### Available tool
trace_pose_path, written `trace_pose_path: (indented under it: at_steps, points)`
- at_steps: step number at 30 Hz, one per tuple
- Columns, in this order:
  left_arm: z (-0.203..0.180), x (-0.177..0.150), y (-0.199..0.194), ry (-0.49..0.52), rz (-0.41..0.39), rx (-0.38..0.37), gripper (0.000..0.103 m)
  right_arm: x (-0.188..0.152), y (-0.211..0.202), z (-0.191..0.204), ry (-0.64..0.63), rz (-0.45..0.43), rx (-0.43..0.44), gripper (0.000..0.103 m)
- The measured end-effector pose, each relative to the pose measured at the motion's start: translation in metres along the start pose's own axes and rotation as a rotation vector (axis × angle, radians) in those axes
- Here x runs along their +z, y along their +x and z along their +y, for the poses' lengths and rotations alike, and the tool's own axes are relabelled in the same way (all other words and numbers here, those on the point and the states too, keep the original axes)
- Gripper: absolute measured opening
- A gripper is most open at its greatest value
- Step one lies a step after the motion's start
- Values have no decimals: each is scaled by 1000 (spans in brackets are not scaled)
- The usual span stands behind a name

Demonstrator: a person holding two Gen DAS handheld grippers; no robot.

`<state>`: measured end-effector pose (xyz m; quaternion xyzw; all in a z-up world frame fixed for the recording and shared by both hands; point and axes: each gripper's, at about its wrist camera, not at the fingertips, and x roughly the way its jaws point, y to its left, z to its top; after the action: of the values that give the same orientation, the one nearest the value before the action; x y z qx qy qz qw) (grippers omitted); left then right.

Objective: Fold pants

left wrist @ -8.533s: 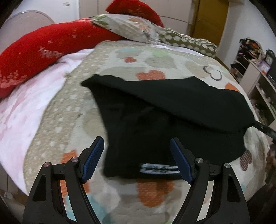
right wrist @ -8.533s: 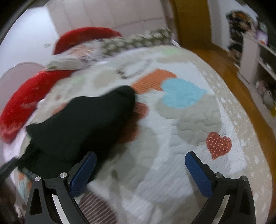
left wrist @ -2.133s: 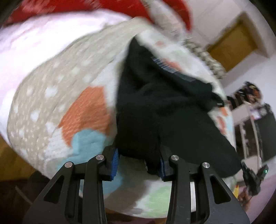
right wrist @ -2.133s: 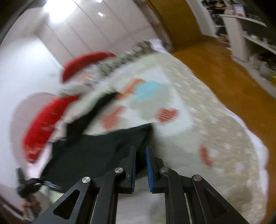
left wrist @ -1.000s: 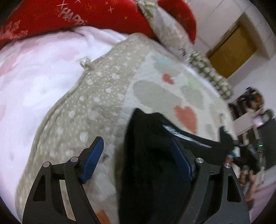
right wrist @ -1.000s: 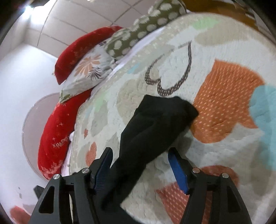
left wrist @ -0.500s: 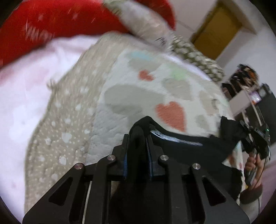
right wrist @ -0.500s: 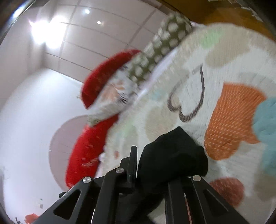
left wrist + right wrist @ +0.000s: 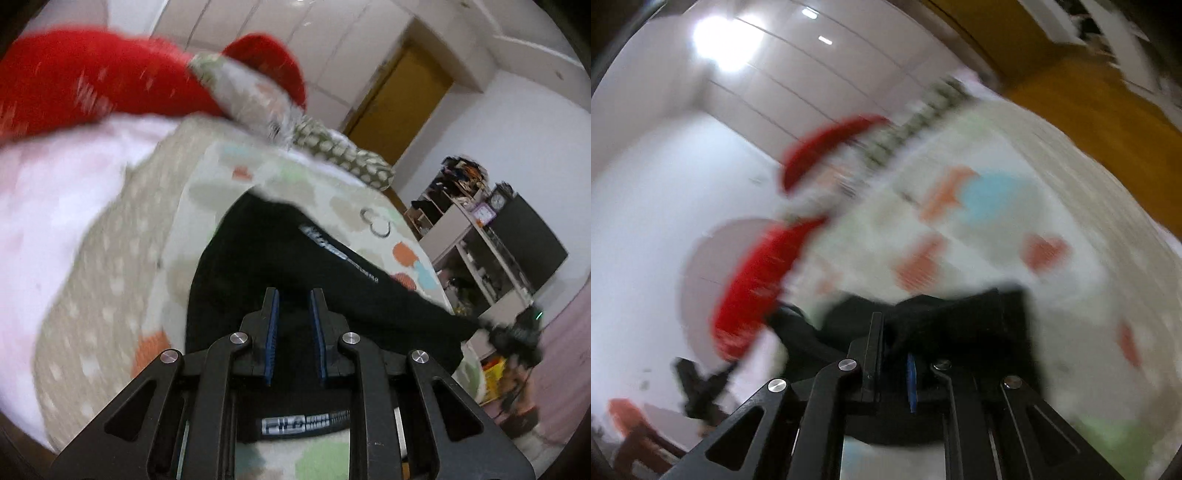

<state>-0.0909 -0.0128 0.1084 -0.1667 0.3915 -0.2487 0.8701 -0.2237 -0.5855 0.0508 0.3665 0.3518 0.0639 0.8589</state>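
Observation:
The black pants [image 9: 280, 251] lie on the heart-patterned quilt [image 9: 207, 177], with a white printed label along one edge and a waistband label near the bottom. My left gripper [image 9: 293, 314] is shut on a fold of the black fabric. In the blurred right wrist view, my right gripper [image 9: 892, 343] is shut on another end of the pants [image 9: 960, 321], lifted above the quilt [image 9: 1052, 295]. The other gripper and hand show small at the right edge of the left wrist view [image 9: 517, 332].
Red pillows [image 9: 92, 74] and patterned pillows [image 9: 332, 147] lie at the head of the bed. A pink-white blanket [image 9: 48, 206] covers the left side. Shelves [image 9: 480, 236] and a dark screen [image 9: 528, 240] stand to the right. An orange wood floor [image 9: 1089, 110] lies beyond the bed.
Both grippers have kept their hold on the pants and pulled back toward the near edge of the bed, drawing the fabric over itself. Both views swung and blurred.

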Motion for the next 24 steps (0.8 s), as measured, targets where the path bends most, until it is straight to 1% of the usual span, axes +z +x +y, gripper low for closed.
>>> trace_pose_path:
  at_steps: [2,3,4,5,6,7,8,9,11,13,14,15,16,17,19,20,22,24]
  points:
    - [7,-4,6,-44,13,24,16,-11,18,-16,22,140,-125,14]
    - [10,-4,12,-70,23,46,18,-15,19,-17,3,157,-170,16]
    - [13,-4,15,-89,34,61,27,-15,19,-15,-20,146,-200,27]
    - [16,-3,19,-110,44,71,44,-15,14,-11,-51,123,-230,39]
    - [18,-2,22,-126,42,71,53,-13,8,-5,-79,99,-254,45]
    - [20,-2,23,-135,33,72,65,-9,0,1,-95,67,-267,47]
    - [21,-2,25,-144,23,70,67,-3,-6,8,-104,35,-265,48]
    - [23,-1,28,-149,28,63,67,2,-9,17,-112,11,-250,48]
    - [24,-2,37,-146,70,49,67,12,-6,39,-157,-3,-214,58]
    - [19,-8,43,-119,92,46,67,19,15,70,-257,11,-156,65]
    - [15,-11,47,-99,98,55,67,20,27,84,-304,29,-120,66]
    - [14,-12,50,-89,106,69,67,22,53,108,-369,67,-56,66]
    - [14,-13,55,-86,116,94,67,22,69,118,-397,89,-22,66]
    - [16,-13,61,-88,126,140,67,24,101,139,-440,127,24,66]
    - [21,-13,70,-87,137,203,67,21,142,167,-498,181,84,66]
    - [24,-13,75,-85,146,213,67,21,172,186,-536,218,118,66]
    - [29,-13,83,-74,160,223,67,18,218,214,-594,282,164,66]
    - [33,-10,88,-56,162,241,67,13,269,237,-655,350,175,70]
